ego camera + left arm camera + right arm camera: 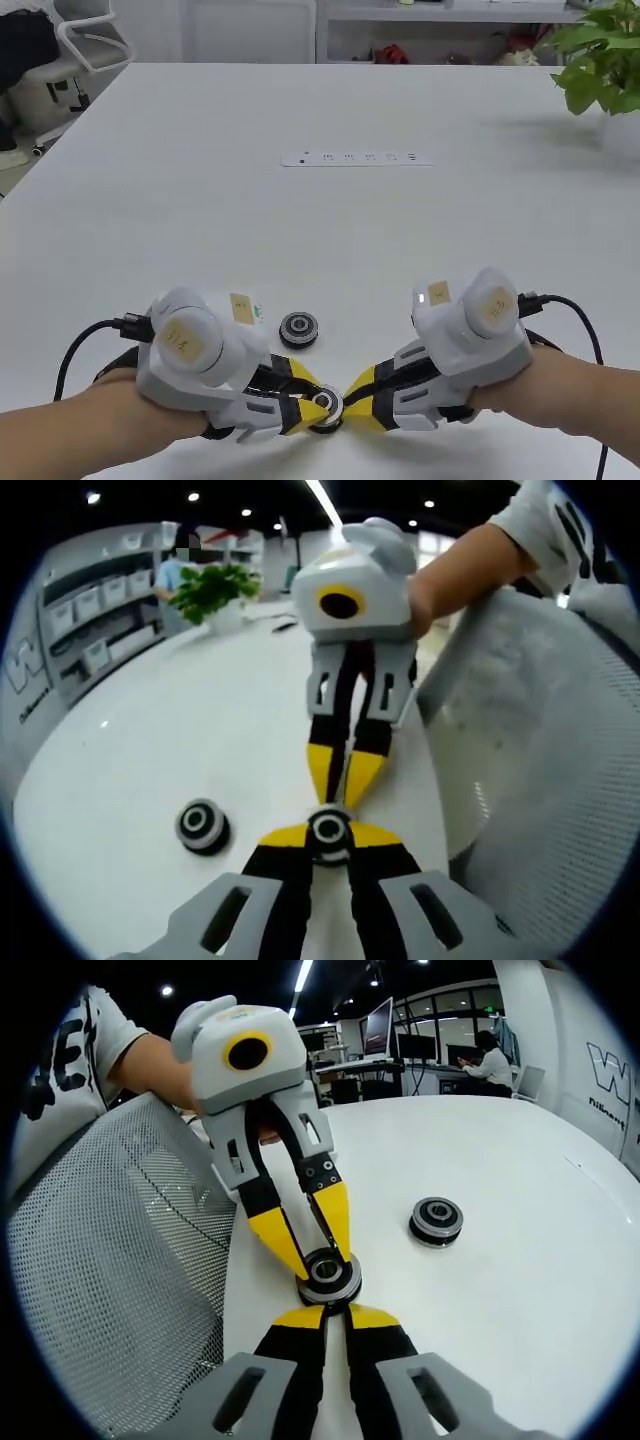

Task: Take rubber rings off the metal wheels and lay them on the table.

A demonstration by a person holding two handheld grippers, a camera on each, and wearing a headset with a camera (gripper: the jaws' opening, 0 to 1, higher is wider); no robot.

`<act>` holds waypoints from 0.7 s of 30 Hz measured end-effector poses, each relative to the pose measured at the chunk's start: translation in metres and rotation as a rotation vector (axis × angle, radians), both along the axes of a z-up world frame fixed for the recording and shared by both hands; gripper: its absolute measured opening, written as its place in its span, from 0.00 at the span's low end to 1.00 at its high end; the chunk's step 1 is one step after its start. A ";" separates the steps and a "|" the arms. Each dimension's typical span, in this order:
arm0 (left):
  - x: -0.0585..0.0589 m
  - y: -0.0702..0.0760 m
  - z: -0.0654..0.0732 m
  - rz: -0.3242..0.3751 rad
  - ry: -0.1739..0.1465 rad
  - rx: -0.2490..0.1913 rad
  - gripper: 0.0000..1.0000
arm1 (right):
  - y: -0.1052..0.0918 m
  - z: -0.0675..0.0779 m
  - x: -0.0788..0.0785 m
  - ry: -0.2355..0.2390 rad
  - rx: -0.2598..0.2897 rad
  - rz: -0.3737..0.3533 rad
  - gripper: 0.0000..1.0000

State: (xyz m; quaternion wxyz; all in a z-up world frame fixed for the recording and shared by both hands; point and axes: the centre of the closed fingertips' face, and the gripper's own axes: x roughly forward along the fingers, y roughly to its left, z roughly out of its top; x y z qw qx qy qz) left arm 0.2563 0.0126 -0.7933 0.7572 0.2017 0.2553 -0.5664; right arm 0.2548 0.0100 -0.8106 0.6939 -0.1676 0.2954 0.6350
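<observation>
In the head view, both grippers meet low in the centre of the frame over the white table (300, 230). The left gripper (310, 408) comes in from the lower left and the right gripper (347, 404) from the lower right, with a metal wheel (326, 405) between their yellow tips. A second wheel (298, 328) lies flat just above them, apart from both, and a power strip (357, 158) lies well beyond, toward the upper middle. In the left gripper view, our own jaws rise from the bottom and clamp the wheel (328, 830) from either side. The right gripper hangs down from the top with its tips drawn to a narrow point at the wheel's upper edge, and the second wheel (203, 826) rests at lower left. In the right gripper view, the right jaws sit nearly together at the wheel's lower edge. We judge them to be pinching the rubber ring (353, 1282) there, though the bite is too small to confirm. To do this step well, we would hold the left clamp firm on the metal and peel the ring outward around the rim rather than yank it, so the wheel cannot slip free.
</observation>
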 end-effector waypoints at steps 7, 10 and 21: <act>0.000 0.000 0.000 0.000 -0.001 -0.001 0.14 | 0.000 0.001 0.002 0.006 -0.002 -0.012 0.01; 0.000 0.000 0.000 -0.001 -0.001 -0.001 0.14 | -0.001 0.001 0.002 0.018 0.001 -0.023 0.00; -0.001 0.001 0.000 -0.004 -0.004 -0.001 0.13 | -0.002 0.003 0.003 0.052 0.016 -0.041 0.00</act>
